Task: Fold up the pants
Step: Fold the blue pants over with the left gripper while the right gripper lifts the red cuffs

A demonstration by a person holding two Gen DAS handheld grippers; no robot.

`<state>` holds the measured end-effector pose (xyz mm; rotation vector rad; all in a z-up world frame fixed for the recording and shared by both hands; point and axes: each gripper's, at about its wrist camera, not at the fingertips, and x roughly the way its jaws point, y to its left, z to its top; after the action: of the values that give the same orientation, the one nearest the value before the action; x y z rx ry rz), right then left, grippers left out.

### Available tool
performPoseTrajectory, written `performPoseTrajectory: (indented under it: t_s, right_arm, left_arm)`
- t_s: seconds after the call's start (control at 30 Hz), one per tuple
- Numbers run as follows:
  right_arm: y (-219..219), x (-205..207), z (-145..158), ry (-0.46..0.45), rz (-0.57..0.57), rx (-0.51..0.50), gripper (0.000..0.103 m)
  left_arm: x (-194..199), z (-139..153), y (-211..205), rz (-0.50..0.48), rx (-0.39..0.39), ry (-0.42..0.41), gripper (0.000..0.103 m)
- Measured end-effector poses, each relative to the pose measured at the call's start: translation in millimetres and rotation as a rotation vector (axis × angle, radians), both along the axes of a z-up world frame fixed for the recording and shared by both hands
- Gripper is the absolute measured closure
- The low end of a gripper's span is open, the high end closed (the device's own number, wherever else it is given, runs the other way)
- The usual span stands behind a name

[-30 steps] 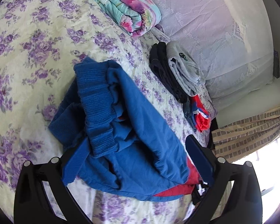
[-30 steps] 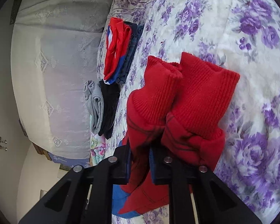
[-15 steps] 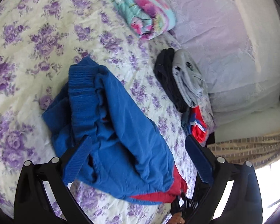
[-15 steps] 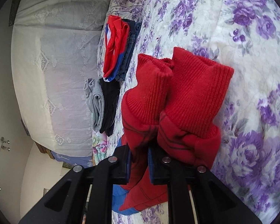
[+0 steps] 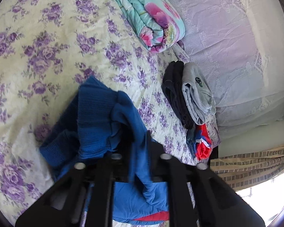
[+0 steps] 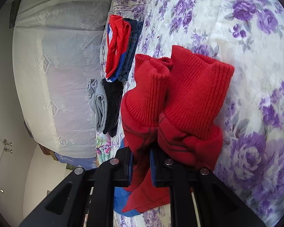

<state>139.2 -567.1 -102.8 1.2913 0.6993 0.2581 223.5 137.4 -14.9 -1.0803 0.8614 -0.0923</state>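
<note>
Your pants [image 5: 106, 124] lie bunched on the flowered bed [image 5: 37, 43], blue waistband end toward your left gripper [image 5: 140, 151] and red ribbed cuffs [image 6: 181, 94] toward your right gripper [image 6: 142, 162]. Your left gripper is clamped on a fold of the blue fabric, and your right gripper is pinched tight on the red leg fabric just below the cuffs. Beyond the pants, near the bed's edge, sit a folded grey and black stack [image 5: 189, 98] and a folded red and blue garment [image 5: 202, 143], with a rolled floral blanket [image 5: 151, 19] farther off.
</note>
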Motion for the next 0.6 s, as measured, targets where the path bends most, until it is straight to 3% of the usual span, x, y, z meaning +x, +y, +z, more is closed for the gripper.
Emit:
performPoseTrajectory:
  t_s: [0.2, 0.3, 0.33, 0.4, 0.43, 0.5, 0.6]
  right_arm:
    - [-3, 11, 14, -0.009, 0.013, -0.011, 0.092]
    - [-6, 16, 55, -0.108, -0.003, -0.056, 0.094]
    - [-6, 15, 70, -0.152, -0.004, -0.070, 0.094]
    - [-7, 5, 96, -0.229, 0.000, -0.127, 0.095]
    - [-8, -3, 101, -0.244, 0.007, -0.163, 0.095]
    - [-10, -15, 91, -0.216, 0.029, -0.199, 0.095]
    - [-15, -36, 46, -0.086, 0.052, -0.185, 0.095]
  left_arm:
    - [35, 44, -10, -0.071, 0.068, -0.111, 0.099]
    - [63, 94, -23, -0.132, 0.088, -0.271, 0.099]
    - [68, 114, -30, -0.175, 0.107, -0.365, 0.099]
    - [62, 134, -42, -0.250, 0.195, -0.493, 0.099]
    - [50, 133, -46, -0.270, 0.248, -0.521, 0.099]
    - [32, 106, -44, -0.329, 0.224, -0.505, 0.099]
    - [9, 27, -27, -0.351, 0.171, -0.329, 0.099]
